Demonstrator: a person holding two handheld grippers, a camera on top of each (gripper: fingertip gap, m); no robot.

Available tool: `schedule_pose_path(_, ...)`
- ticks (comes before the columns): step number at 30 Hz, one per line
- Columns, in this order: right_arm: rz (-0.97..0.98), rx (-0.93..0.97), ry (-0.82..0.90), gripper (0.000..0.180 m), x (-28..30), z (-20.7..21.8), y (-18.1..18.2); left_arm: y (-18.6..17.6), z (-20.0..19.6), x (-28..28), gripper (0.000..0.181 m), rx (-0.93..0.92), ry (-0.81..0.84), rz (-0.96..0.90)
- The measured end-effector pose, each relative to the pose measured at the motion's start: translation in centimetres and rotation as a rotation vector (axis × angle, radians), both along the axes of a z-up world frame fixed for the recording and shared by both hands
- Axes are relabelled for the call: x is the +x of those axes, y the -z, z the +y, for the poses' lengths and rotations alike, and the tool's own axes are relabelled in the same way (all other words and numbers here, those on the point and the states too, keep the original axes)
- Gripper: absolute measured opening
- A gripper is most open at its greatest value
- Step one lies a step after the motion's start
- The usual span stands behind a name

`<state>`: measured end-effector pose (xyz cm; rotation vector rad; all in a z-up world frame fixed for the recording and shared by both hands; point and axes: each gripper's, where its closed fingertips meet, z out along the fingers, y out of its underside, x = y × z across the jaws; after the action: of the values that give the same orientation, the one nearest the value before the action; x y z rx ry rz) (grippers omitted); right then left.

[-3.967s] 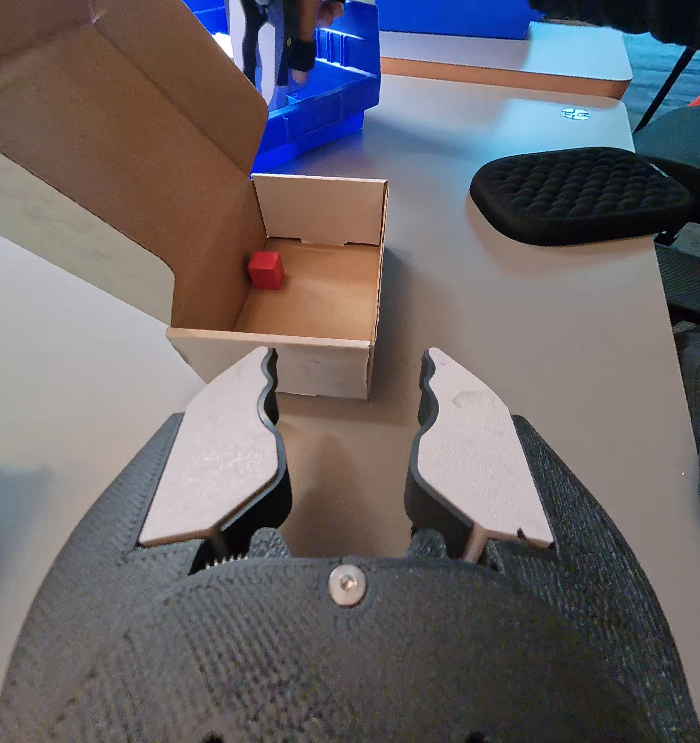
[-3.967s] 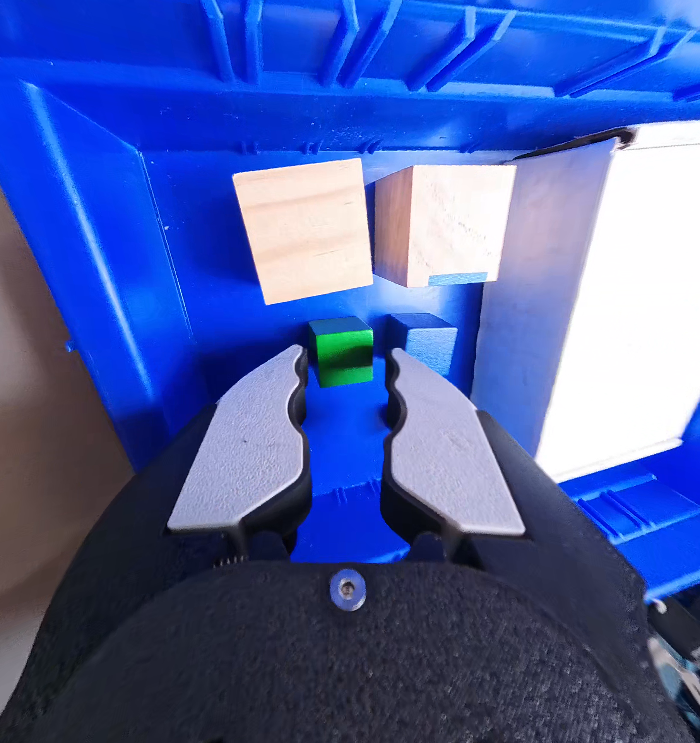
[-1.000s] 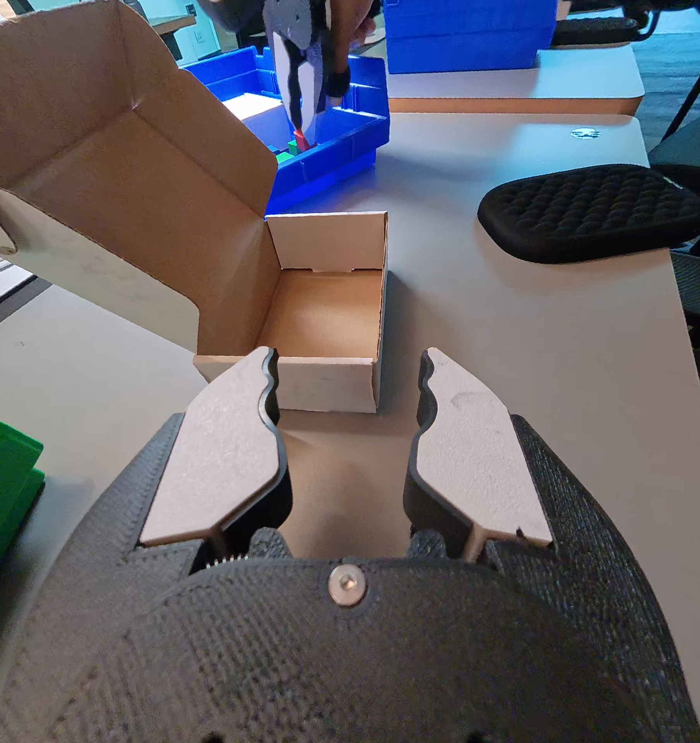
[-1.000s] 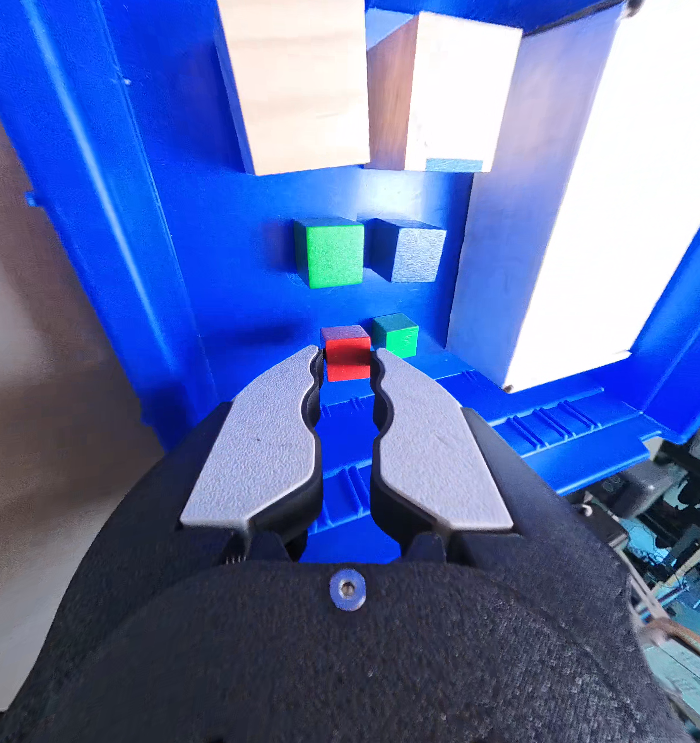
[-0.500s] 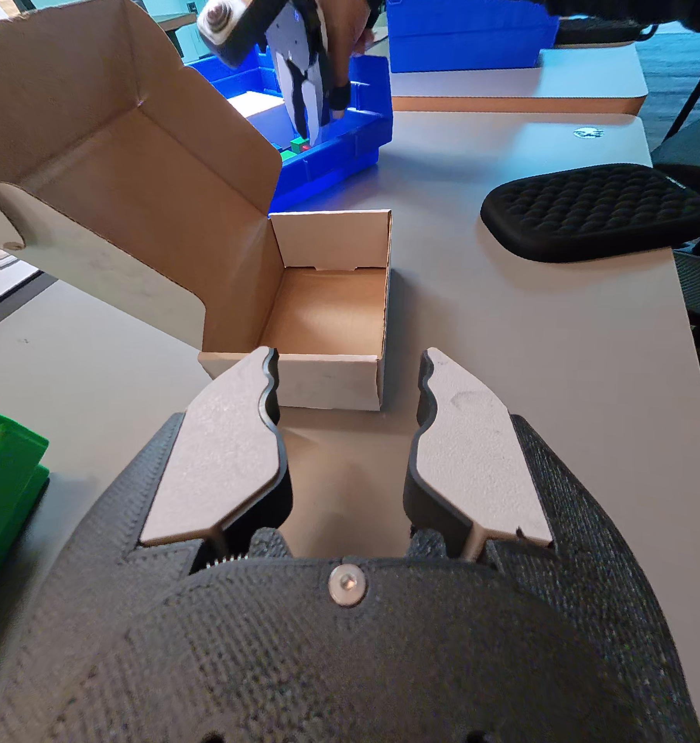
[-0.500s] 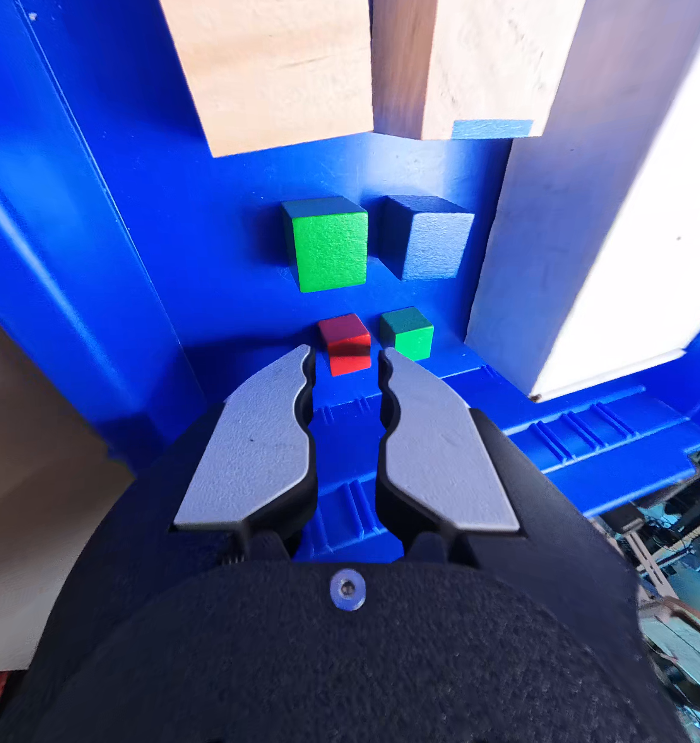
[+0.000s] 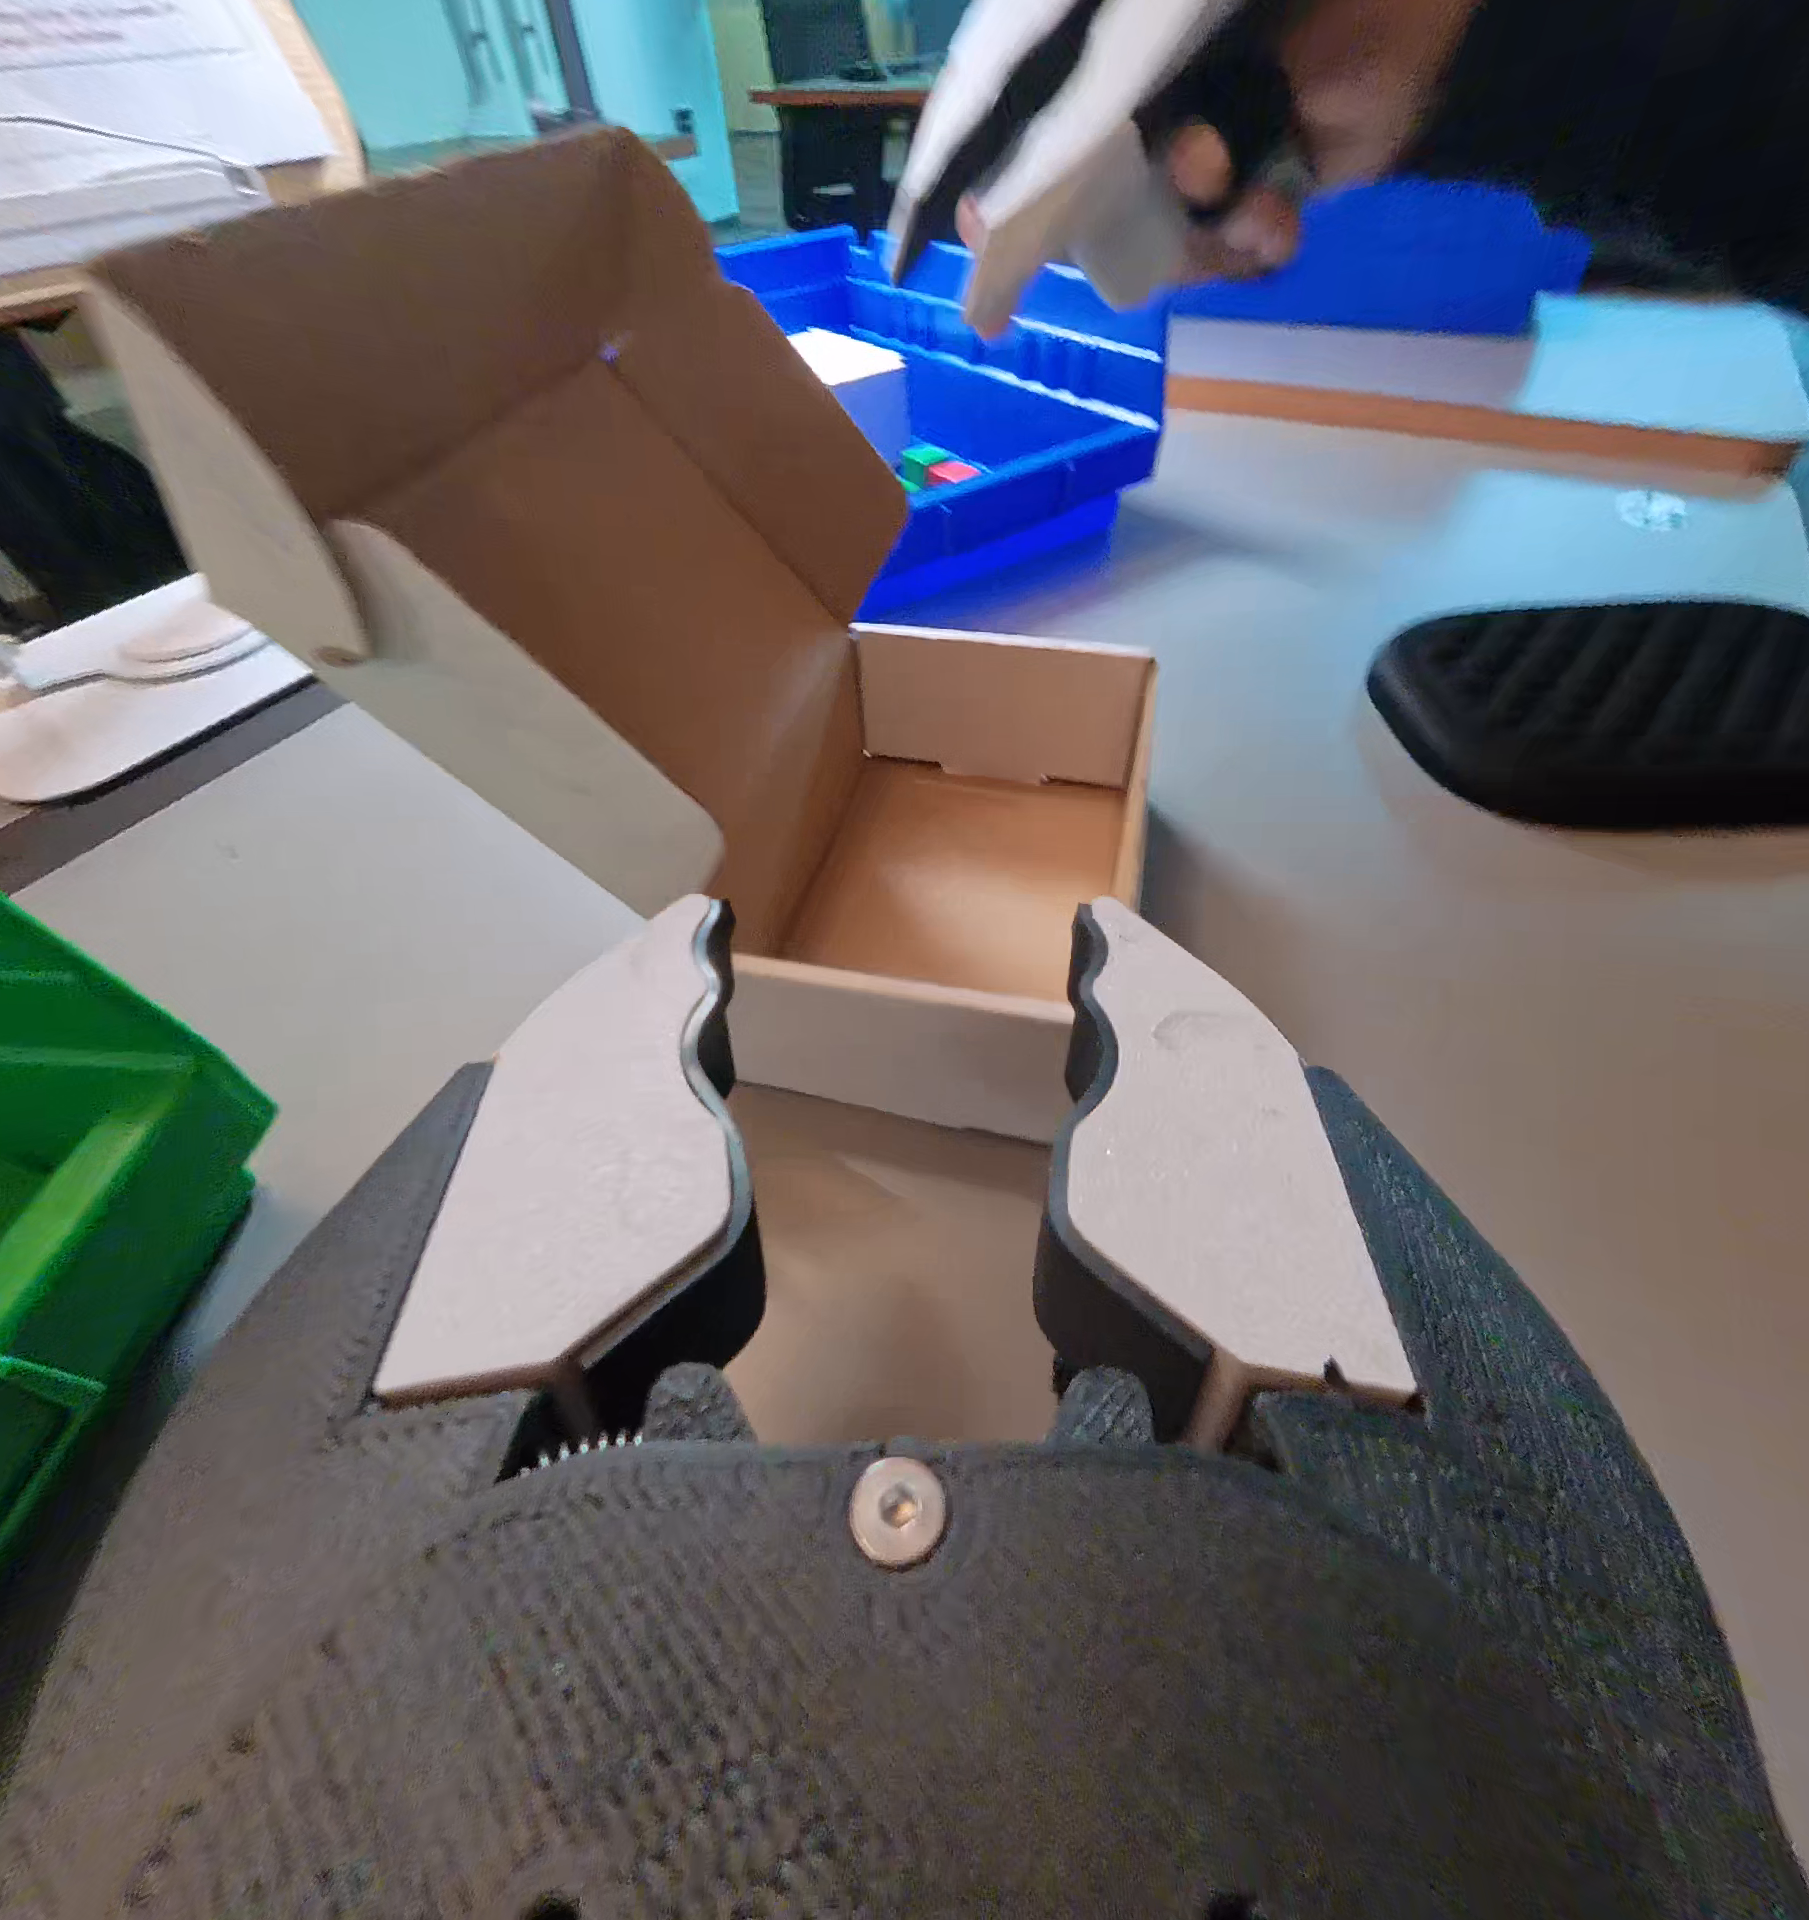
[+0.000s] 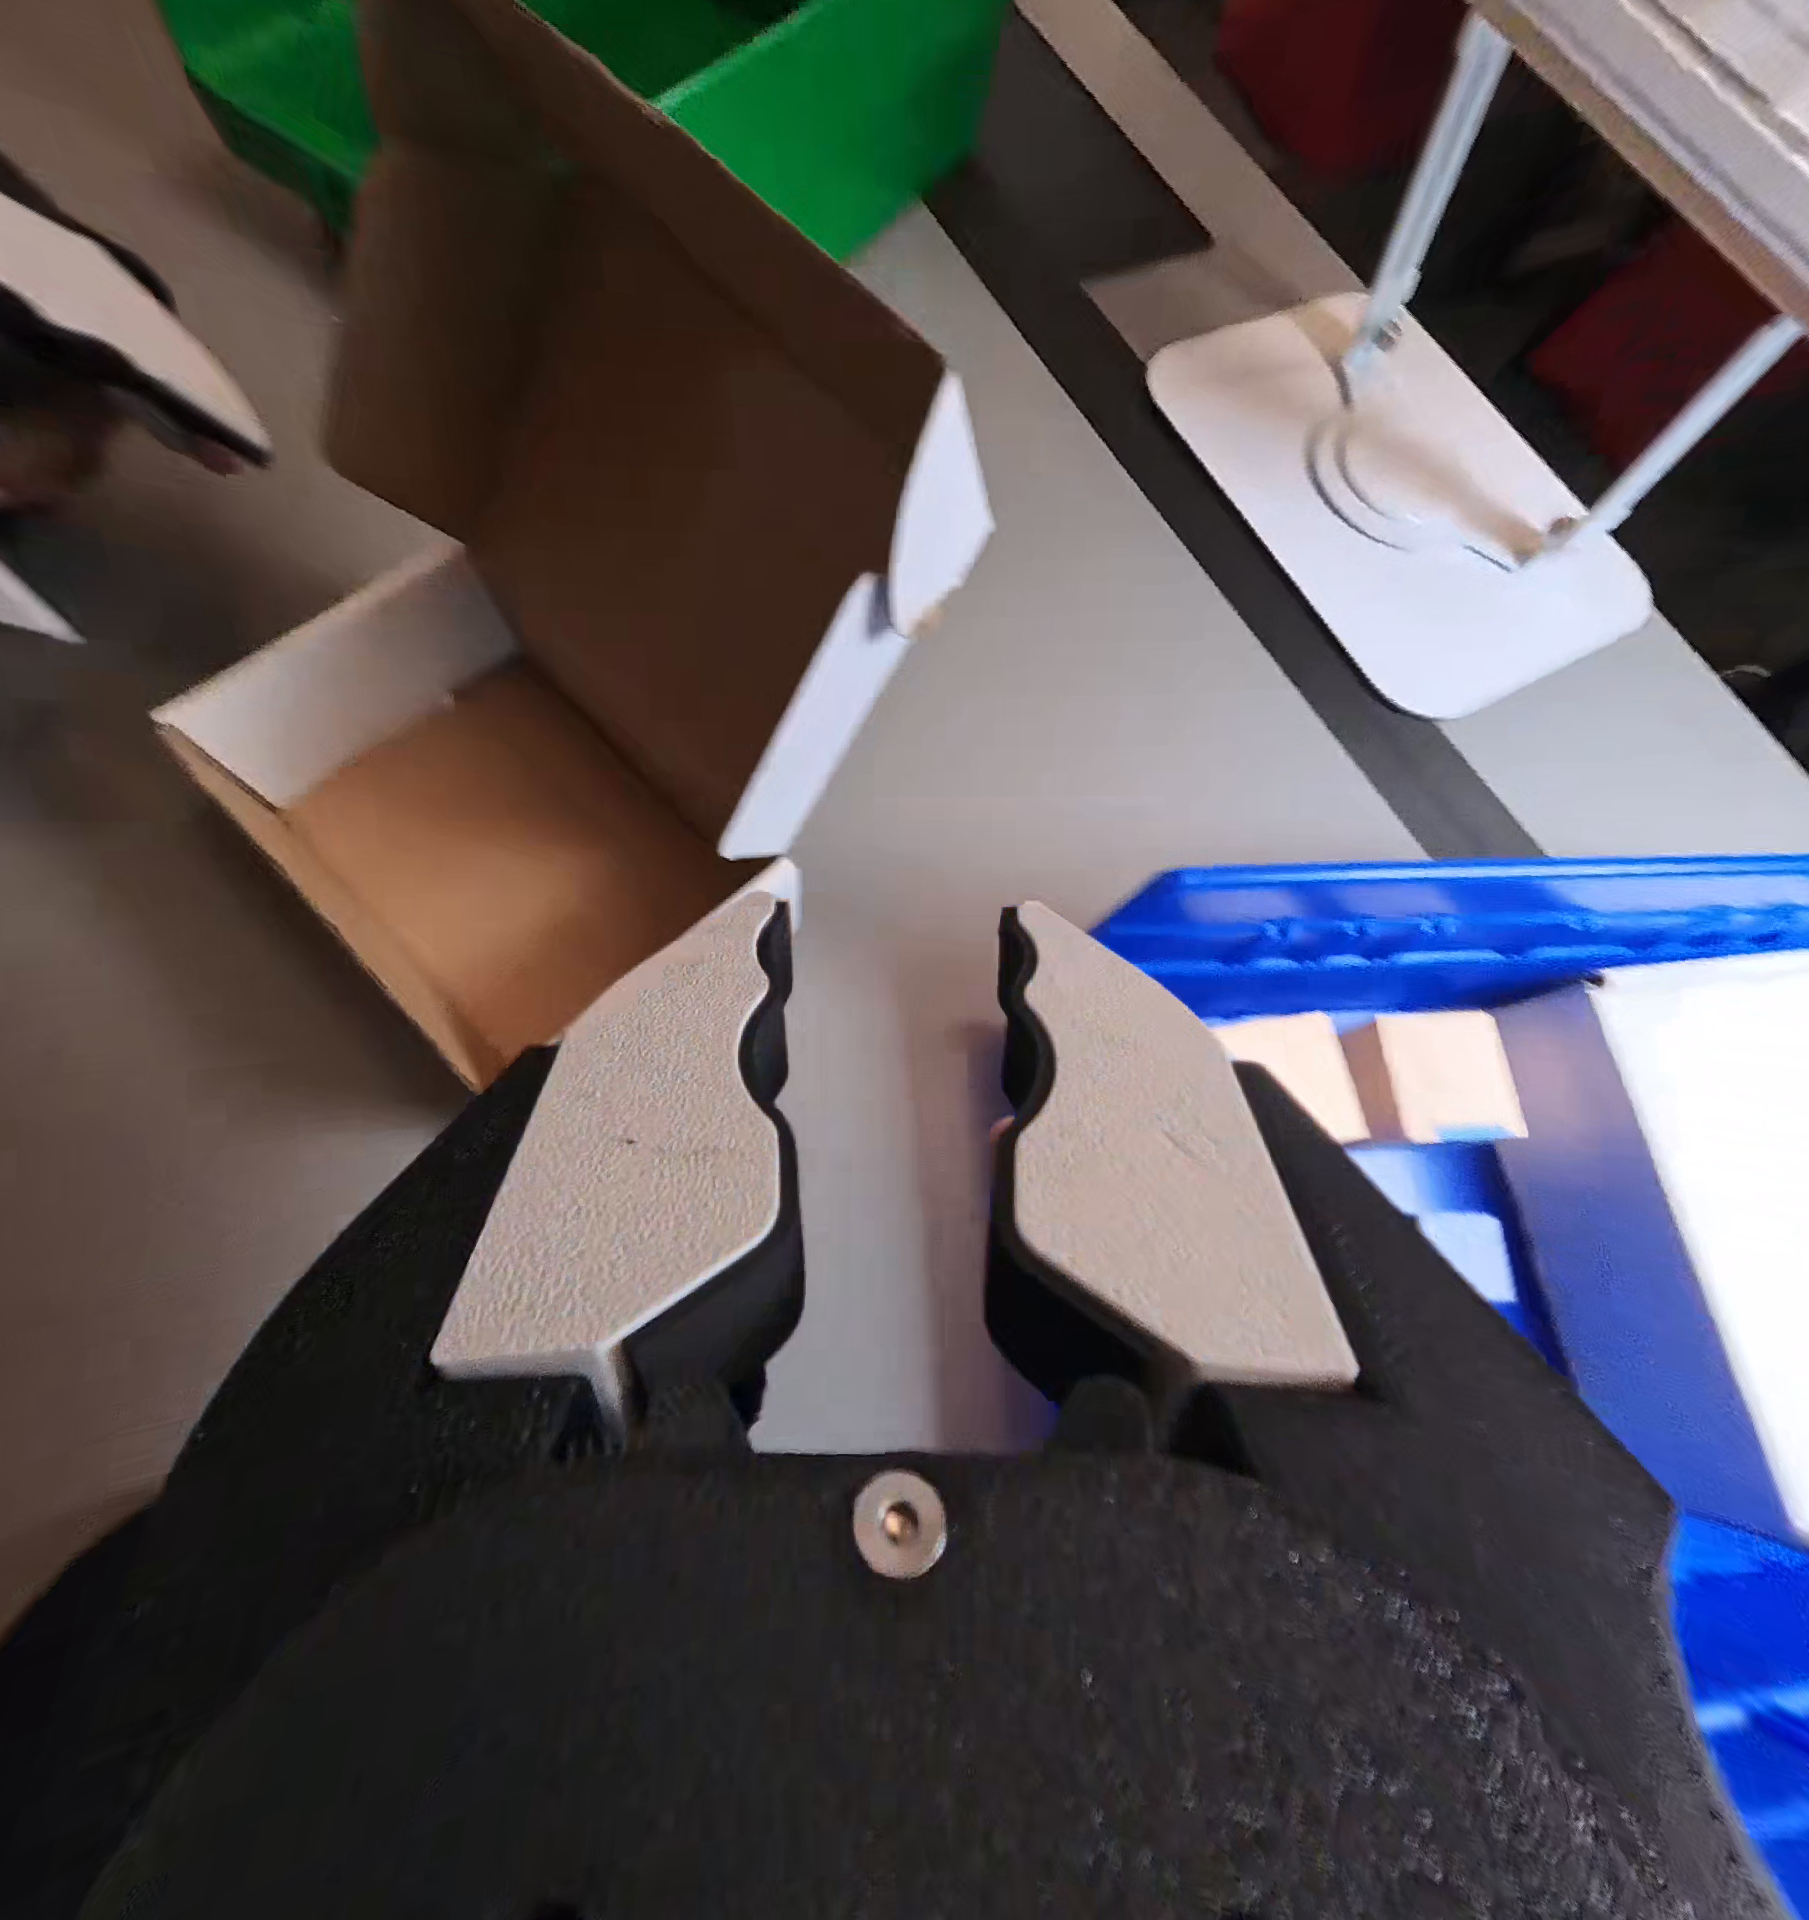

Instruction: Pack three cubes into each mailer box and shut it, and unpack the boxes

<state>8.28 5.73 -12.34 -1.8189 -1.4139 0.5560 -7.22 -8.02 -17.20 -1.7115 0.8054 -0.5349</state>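
An open cardboard mailer box (image 7: 983, 717) stands on the grey table with its lid raised to the left; the part of its inside that I see holds nothing. It also shows in the right wrist view (image 8: 328, 675). My left gripper (image 7: 900, 956) is open and empty just in front of the box's near wall. My right gripper (image 8: 889, 966) is open and empty, in the air between the box and the blue bin (image 8: 1502, 925). A red cube (image 7: 950, 473) and a green cube (image 7: 919, 460) lie in the blue bin (image 7: 1035, 416).
A green bin (image 7: 69, 1143) sits at the left. A black textured pad (image 7: 1648, 717) lies at the right. Two wooden blocks (image 8: 1440, 1070) and a white box (image 8: 1752, 1226) lie in the blue bin. A white stand base (image 8: 1399, 520) sits beyond the table edge. My right fingertips sit around 20 cm from my left ones.
My right gripper has opened wider, lifted out of the blue bin and swung toward the mailer box, leaving the red cube in the bin. My left gripper moved closer to the box.
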Motion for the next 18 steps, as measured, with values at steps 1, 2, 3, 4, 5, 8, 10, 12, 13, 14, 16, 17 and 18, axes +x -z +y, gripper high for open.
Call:
schedule_pose_path(1,0.017,-0.012,-0.010,0.038,-0.8,-0.7,0.3,-0.5,0.7,-0.2,0.060,-0.012,-0.021,-0.029)
schedule_pose_path(2,0.025,-0.021,-0.006,0.036,-1.6,-1.0,0.8,-1.0,1.5,-0.3,0.058,-0.032,-0.039,-0.058)
schedule_pose_path(3,0.024,-0.038,0.014,0.034,-2.2,-1.0,1.4,-1.4,2.3,-0.5,0.057,-0.057,-0.058,-0.084)
schedule_pose_path(4,0.020,-0.070,0.026,0.034,-2.8,-1.1,2.0,-1.7,3.1,-0.6,0.055,-0.082,-0.080,-0.101)
schedule_pose_path(5,0.033,-0.099,0.037,0.033,-3.5,-1.0,2.4,-1.9,3.9,-0.8,0.052,-0.105,-0.101,-0.112)
schedule_pose_path(8,0.079,-0.132,0.073,0.023,-5.2,-0.6,3.0,-2.1,5.8,-1.0,0.038,-0.145,-0.148,-0.115)
schedule_pose_path(10,0.094,-0.103,0.094,0.012,-5.7,-0.5,3.1,-2.1,6.5,-1.0,0.029,-0.132,-0.162,-0.092)
schedule_pose_path(12,0.105,-0.046,0.109,0.012,-5.6,-0.8,3.1,-2.1,6.7,-1.0,0.023,-0.107,-0.166,-0.073)
schedule_pose_path(13,0.103,-0.001,0.114,0.012,-5.4,-1.1,3.1,-2.0,6.7,-1.0,0.022,-0.094,-0.163,-0.060)
schedule_pose_path(14,0.102,0.044,0.110,0.012,-5.2,-1.7,3.1,-1.9,6.5,-1.0,0.020,-0.083,-0.149,-0.046)
schedule_pose_path(16,0.093,0.116,0.088,0.014,-4.6,-3.4,3.4,-1.7,5.6,-0.8,0.018,-0.061,-0.090,-0.026)
schedule_pose_path(17,0.085,0.137,0.079,0.014,-4.4,-4.3,3.7,-1.4,5.1,-0.7,0.017,-0.056,-0.059,-0.006)
schedule_pose_path(18,0.078,0.138,0.066,0.015,-4.2,-5.3,4.1,-0.8,4.5,-0.7,0.017,-0.057,-0.025,0.023)
